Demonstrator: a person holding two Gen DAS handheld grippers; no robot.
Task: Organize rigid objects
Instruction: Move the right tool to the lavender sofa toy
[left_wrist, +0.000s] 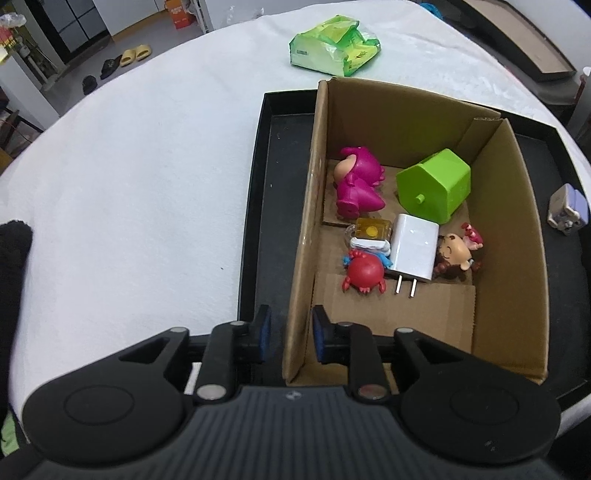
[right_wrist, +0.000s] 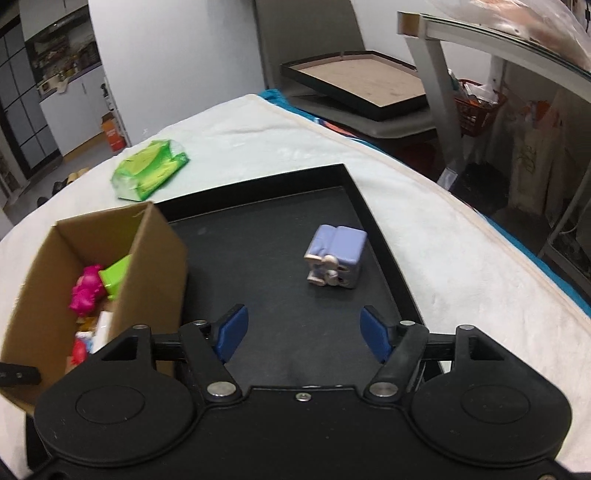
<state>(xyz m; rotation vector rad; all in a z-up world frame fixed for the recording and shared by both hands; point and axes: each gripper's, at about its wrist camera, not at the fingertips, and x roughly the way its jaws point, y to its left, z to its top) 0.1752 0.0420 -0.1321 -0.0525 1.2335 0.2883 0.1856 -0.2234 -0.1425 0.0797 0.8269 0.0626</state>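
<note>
Right gripper (right_wrist: 302, 334) hangs released over the black tray (right_wrist: 373, 218), blue pads spread wide with nothing between them. At its twelve o'clock, a little toward one, the lavender block toy (right_wrist: 338, 256) sits alone on the tray floor, well clear of the rim. At nine o'clock stands the cardboard box (right_wrist: 155, 258), already holding the pink figure (left_wrist: 356, 182), green house (left_wrist: 436, 184), white charger (left_wrist: 413, 253), red crab (left_wrist: 364, 275) and a small doll (left_wrist: 456, 256). Left gripper (left_wrist: 291, 334) straddles the box's near wall, pads parted and not pressing it. I judge the last loose piece is being approached; next, the right jaws need to descend around the block and close squarely.
</note>
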